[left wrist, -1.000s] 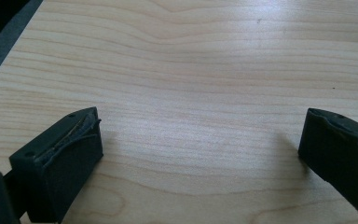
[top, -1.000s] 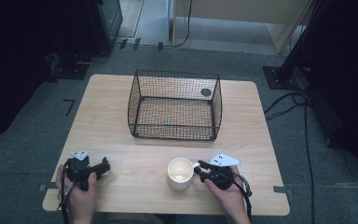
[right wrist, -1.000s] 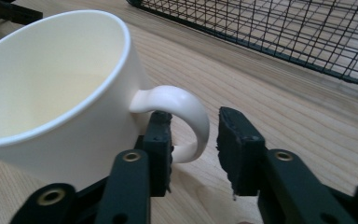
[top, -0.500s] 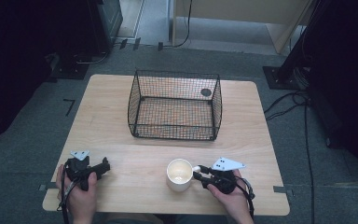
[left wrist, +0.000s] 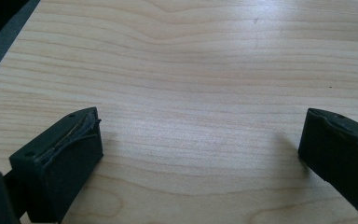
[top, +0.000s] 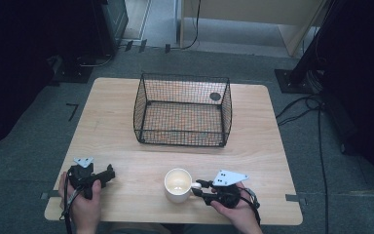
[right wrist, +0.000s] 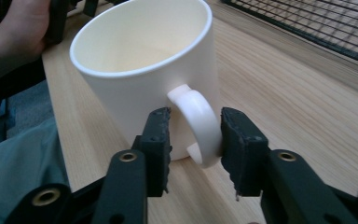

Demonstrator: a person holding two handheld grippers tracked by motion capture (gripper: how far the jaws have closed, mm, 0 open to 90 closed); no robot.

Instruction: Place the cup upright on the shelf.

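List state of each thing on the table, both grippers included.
mug: upright, empty, handle between the right gripper's jaws.
wire basket: upright on the table, nothing visible inside.
right gripper: jaws around the handle, gap on one side, just narrowed.
left gripper: open over bare wood.

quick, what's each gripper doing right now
Left gripper: open, nothing between its jaws.
Right gripper: jaws either side of the mug handle, left pad not touching.
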